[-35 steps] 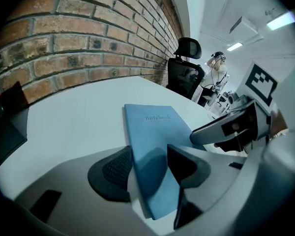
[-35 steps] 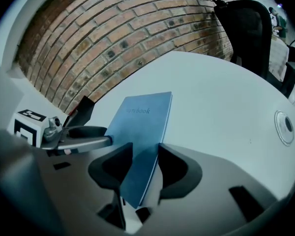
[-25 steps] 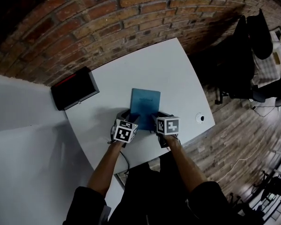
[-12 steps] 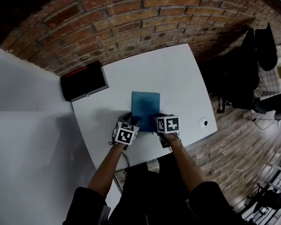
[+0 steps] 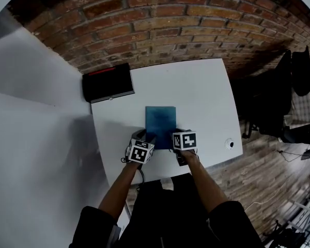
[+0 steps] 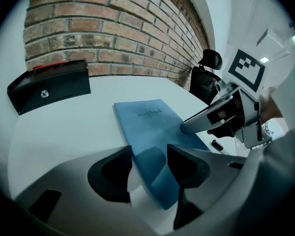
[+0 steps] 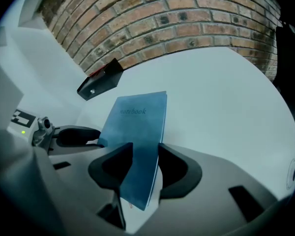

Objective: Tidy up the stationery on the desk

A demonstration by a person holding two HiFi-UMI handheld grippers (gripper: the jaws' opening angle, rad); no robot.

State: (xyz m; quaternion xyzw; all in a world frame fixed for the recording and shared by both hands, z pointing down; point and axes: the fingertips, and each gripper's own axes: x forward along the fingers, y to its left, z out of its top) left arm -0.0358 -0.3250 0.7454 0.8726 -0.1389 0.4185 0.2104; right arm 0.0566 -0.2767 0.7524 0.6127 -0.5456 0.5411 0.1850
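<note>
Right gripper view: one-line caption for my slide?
Right gripper clamps near edge of blue notebook on white desk; black case behind by brick wall.

A white desk (image 5: 196,87) carries a blue rectangular notebook (image 5: 160,119) near its front and a black red-edged case (image 5: 107,82) far left.

Both arms reach forward side by side, left forearm (image 5: 119,185) and right forearm (image 5: 204,177) bare below dark sleeves (image 5: 95,223). Jaws of left gripper (image 6: 150,162) closed onto the near corner of the blue notebook (image 6: 147,119). Jaws of right gripper (image 7: 145,162) pinch the same notebook's near edge. The two grippers sit near each other, marker cubes (image 5: 140,152) facing up.
</note>
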